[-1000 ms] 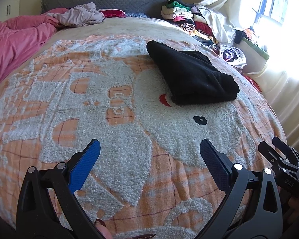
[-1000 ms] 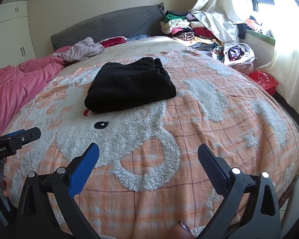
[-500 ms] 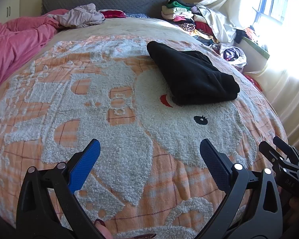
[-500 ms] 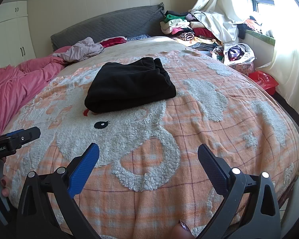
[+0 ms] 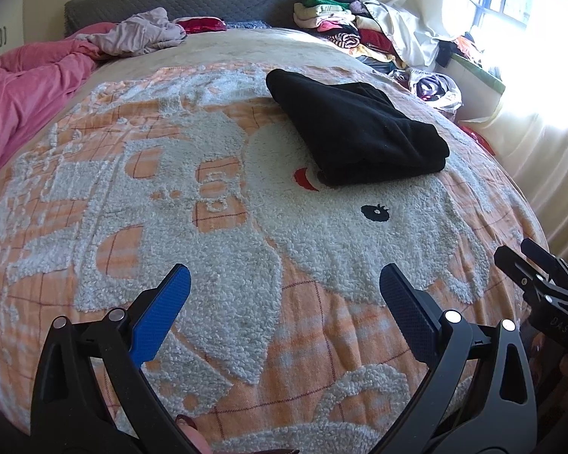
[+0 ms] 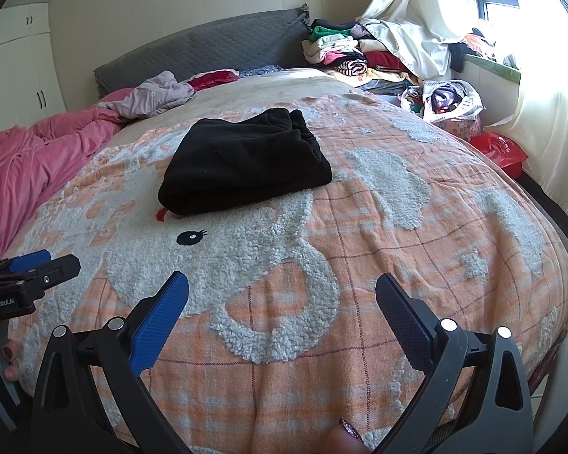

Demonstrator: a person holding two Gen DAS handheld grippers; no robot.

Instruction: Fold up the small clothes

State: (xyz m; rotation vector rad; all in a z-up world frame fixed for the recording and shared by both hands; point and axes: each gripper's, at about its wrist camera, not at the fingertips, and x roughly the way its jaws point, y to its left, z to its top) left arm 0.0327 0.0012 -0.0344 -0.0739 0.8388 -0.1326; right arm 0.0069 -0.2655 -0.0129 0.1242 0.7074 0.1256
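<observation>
Fleece, by the look of it: the black garment [image 5: 356, 134] lies folded into a thick rectangle on the orange blanket [image 5: 227, 325], well ahead of both pairs of fingers and touching neither. From the left gripper [image 5: 284, 283] it sits forward and toward the right finger; from the right gripper [image 6: 282, 283] it sits forward and toward the left finger. Both grippers hover low over the near end of the bed with their blue pads spread wide and nothing between them.

I'd guess the garment is soft, light and floppy, not slippery, with a nap that clings a little to the fluffy blanket. The rounded fold edge faces the grippers, while the looser layered edges lie on the far side. To lift it without spilling the fold, I would pinch through all the layers at the two near corners, one gripper at each, rather than catching only the top layer.

Off beyond the right finger, stacked clothes [image 6: 340, 51] wait by the curtain [image 6: 409, 11]; a crumpled mauve top [image 6: 155, 94] lies further back near the headboard [image 6: 208, 49].
</observation>
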